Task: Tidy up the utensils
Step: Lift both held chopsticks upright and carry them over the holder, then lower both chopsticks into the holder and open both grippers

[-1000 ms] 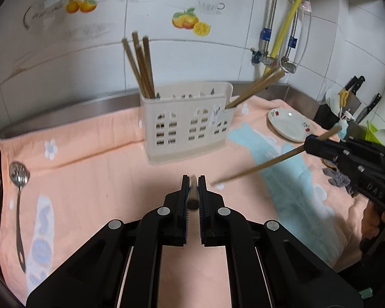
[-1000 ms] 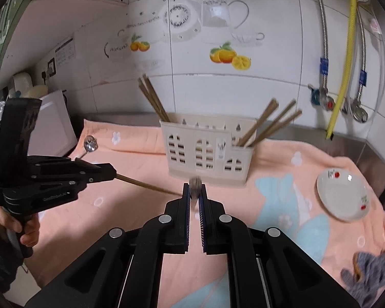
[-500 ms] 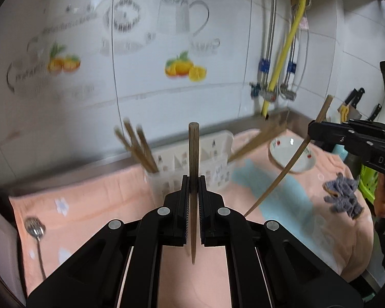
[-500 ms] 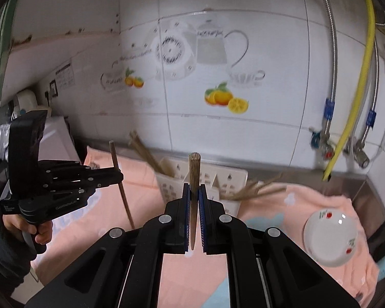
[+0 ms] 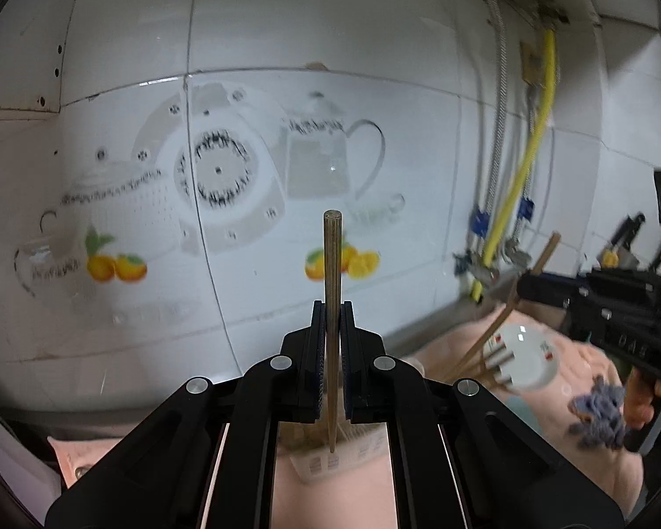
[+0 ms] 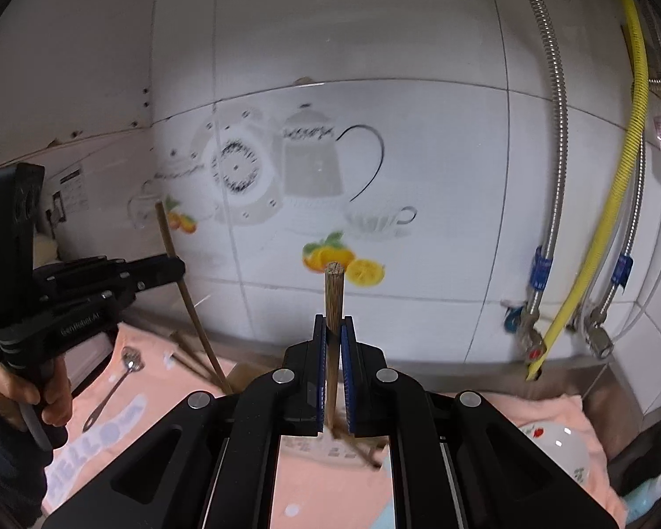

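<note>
Left black two-finger claw (image 5: pixel 332 308) clamped tight on a thin brown wooden chopstick (image 5: pixel 332 264), standing straight up, top end high in front of the white tiled wall with the orange fruit picture (image 5: pixel 343 260), thin bottom end poking down over the blurry white plastic holder box (image 5: pixel 330 463) on the peach-pink towel (image 5: pixel 330 502). Right black two-finger claw (image 6: pixel 333 322) clamped on another brown wooden chopstick (image 6: pixel 334 295), also straight up, bottom end low near more brown chopsticks (image 6: pixel 357 447) leaning in the holder box. Seen from the right side: left claw out to the left, its chopstick tilted a little, a shiny metal spoon (image 6: pixel 119 379) flat on the towel just under it. Small round white plate with red dots (image 5: pixel 522 361) on the towel to the right, near a grey-purple rag (image 5: pixel 599 414). Yellow hose (image 6: pixel 608 203) and silver pipes on the wall.
</note>
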{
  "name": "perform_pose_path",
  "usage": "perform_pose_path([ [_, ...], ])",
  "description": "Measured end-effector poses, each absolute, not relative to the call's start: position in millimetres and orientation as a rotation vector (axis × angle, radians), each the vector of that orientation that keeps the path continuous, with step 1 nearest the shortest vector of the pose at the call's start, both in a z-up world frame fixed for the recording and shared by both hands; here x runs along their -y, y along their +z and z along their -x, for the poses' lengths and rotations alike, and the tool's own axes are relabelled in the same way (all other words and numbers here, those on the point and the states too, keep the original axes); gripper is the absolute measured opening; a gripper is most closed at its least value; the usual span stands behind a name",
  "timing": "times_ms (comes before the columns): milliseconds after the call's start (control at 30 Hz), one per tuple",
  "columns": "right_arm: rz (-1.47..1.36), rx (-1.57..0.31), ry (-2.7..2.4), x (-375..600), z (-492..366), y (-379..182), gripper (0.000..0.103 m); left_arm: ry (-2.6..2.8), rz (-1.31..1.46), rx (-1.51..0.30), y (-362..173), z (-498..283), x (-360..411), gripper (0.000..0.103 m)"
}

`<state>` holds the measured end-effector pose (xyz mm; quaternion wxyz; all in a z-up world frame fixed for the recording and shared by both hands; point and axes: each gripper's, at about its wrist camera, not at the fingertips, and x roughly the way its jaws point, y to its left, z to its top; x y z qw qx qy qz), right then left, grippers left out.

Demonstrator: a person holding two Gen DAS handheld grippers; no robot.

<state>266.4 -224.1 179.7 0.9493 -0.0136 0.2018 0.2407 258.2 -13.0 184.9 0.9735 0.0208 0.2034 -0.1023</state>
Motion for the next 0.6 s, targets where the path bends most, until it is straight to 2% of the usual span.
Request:
perform_pose_path([
  [133, 0.016, -0.433, 0.478, 221, -285, 172, 0.007, -0.163, -0.043, -0.396, 186, -274, 12, 0.005],
  [600, 0.038, -0.551, 0.495, 205, -308, 124, 0.007, -0.167, 0.042, -0.524, 125, -305, -7, 0.005],
])
